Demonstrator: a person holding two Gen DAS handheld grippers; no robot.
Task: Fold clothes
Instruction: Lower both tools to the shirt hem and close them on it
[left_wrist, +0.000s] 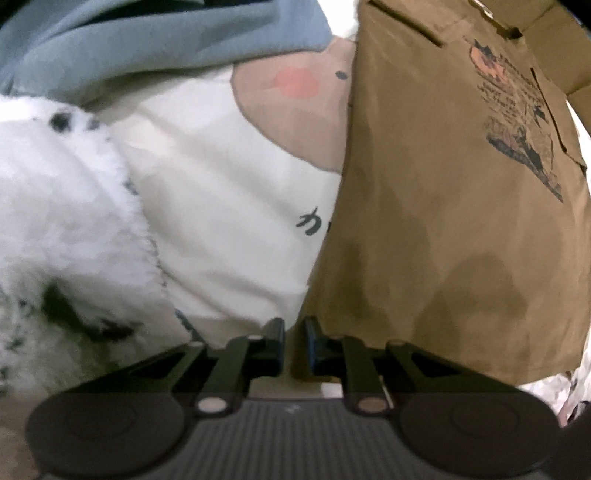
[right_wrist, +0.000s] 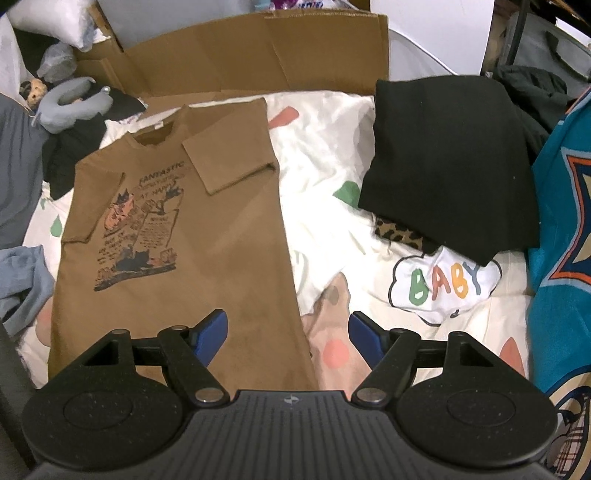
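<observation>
While the left hand-held gripper (left_wrist: 293, 343) pinches the brown T-shirt's (right_wrist: 221, 258) near-left hem, the right hand-held gripper (right_wrist: 288, 336) stands released; cloth soft, light, limp.

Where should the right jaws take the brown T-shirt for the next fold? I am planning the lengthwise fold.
Probably the hem corner of the brown T-shirt nearest the right gripper, approached from above. That edge lies flat and exposed on the sheet, sleeves already folded in.
</observation>
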